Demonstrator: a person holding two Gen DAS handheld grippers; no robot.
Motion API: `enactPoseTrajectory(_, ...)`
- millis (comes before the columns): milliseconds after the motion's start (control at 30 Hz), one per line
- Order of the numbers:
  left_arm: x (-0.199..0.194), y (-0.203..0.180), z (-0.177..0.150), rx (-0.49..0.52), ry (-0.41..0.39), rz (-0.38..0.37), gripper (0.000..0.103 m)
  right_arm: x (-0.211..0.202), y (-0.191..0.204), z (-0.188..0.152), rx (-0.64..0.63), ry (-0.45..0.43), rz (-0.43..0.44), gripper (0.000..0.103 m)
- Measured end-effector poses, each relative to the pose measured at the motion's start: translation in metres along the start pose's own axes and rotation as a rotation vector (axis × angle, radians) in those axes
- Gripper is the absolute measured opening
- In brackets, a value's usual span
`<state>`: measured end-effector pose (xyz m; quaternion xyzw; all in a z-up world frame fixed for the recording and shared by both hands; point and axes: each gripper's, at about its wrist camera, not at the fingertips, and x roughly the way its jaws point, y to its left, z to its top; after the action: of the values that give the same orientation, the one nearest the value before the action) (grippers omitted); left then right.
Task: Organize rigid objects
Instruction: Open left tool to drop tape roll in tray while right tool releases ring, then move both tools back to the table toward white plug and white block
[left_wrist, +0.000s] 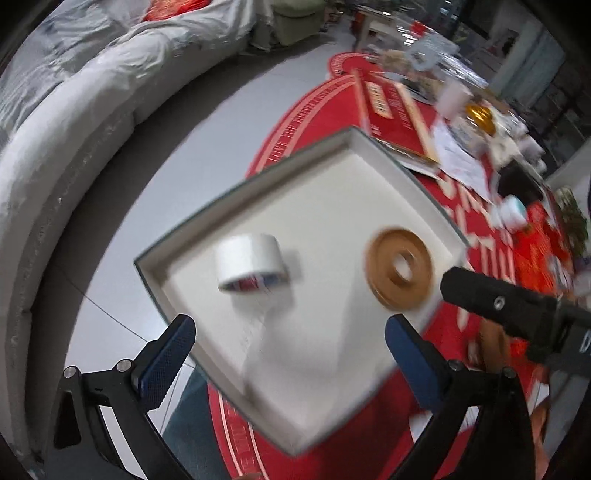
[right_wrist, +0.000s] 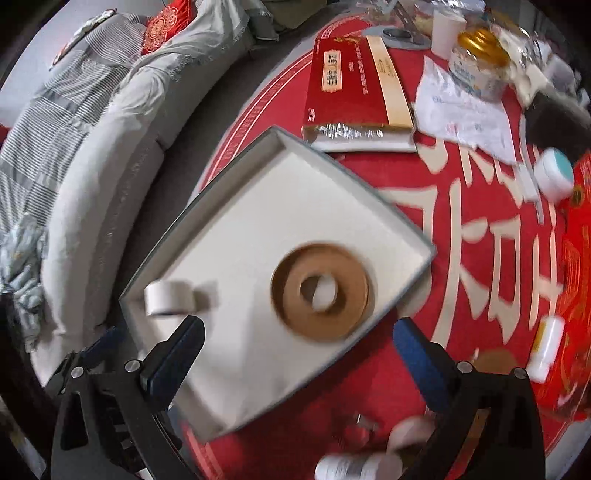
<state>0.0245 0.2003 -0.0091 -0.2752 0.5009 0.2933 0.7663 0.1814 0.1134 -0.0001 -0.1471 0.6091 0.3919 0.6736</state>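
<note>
Each hand-held gripper is a matte black frame ending in two fingers faced with dark blue, finely textured pads. On the left hand-held gripper (left_wrist: 290, 349) and the right hand-held gripper (right_wrist: 299, 349) alike, round silver screws (left_wrist: 123, 365) sit at the finger joints. A black block with a small screw and pale lettering shows beside the left one.

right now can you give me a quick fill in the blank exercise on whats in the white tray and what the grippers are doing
1. The white tray holds ____ rolls of tape.
2. The brown tape roll lies ____ in the tray.
3. The white tape roll stands on its ____.
4. The left gripper and right gripper both have their jaws ____, holding nothing.

Missing words: two; flat; edge; open
</note>
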Motion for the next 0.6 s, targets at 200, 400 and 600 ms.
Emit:
enactPoseTrajectory(200,-0.023,-0.031,-0.055,0.149,0.036,-0.053,0.103,-0.038,-0.024,-0.058,0.094,-0.026,0.104,0.103)
enactPoseTrajectory(400,-0.022,-0.067,-0.122,0.287,0.114,-0.089,0.103,-0.069,-0.069,-0.139,0.165,-0.108,0.02,0.103)
enactPoseTrajectory(600,-0.01,-0.087,-0.174,0.329,0.213,-0.087,0.103,-0.061,-0.117,-0.214,0.284,-0.008,0.007,0.103)
